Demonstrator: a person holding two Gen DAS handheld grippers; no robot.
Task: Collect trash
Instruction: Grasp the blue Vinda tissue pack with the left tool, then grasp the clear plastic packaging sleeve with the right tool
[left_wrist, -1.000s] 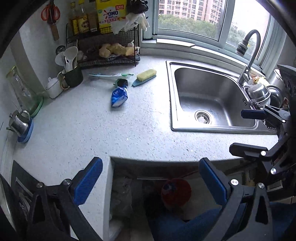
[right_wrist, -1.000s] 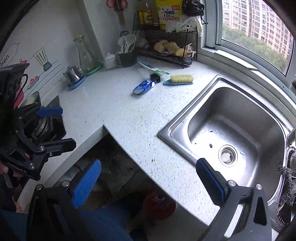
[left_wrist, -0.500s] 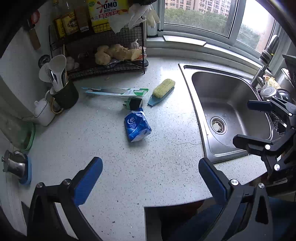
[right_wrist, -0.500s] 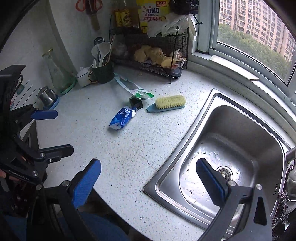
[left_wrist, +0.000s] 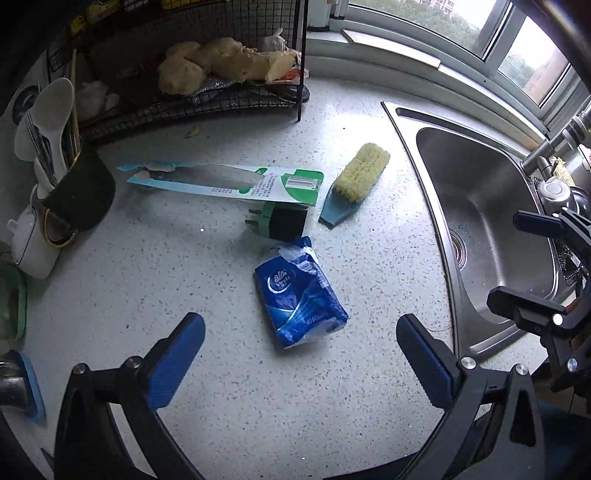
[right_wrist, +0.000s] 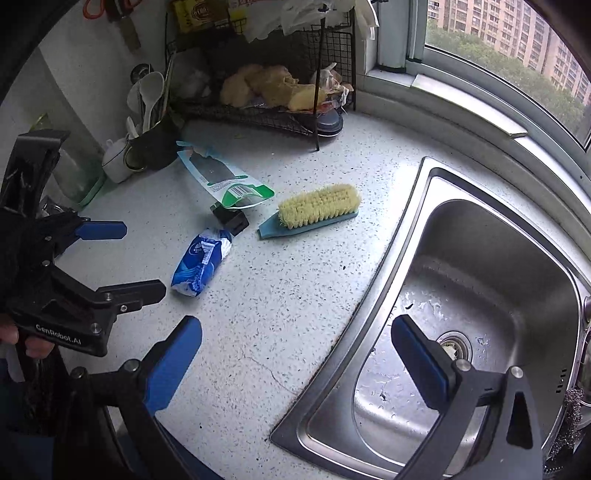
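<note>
Moved since earlier: both grippers have come forward over the speckled white stone surface (left_wrist: 155, 280); the cupboard gap below its edge has gone from the left wrist view, and the trash now fills the middle.
Left gripper (left_wrist: 301, 354): jaws spread wide, holding nothing, aimed at the blue plastic tissue packet (left_wrist: 299, 299), which lies just ahead between the blue pads.
Right gripper (right_wrist: 295, 354): jaws spread, empty, hovering over the rim where the surface meets the stainless steel sink (right_wrist: 491, 280).
Tissue packet, place: flat on the surface, torn white end towards the rack, just beside a black and green plug adapter (left_wrist: 280, 221).
Other likely trash: a long green and white card blister pack (left_wrist: 229, 182), one end resting on the adapter.
Not trash, probably: the yellow-bristled scrubbing brush with blue back (left_wrist: 354, 181), near the sink's edge.
Handling, packet: looks light, soft and part empty; the glossy film may slip and crumple. Pinching across the fuller middle, not the loose torn end, seems safest.
Handling, blister pack: thin, stiff and flat; its raised end over the adapter offers an edge to nip.
Risk: a shallow grip could slide the packet along the surface.
</note>
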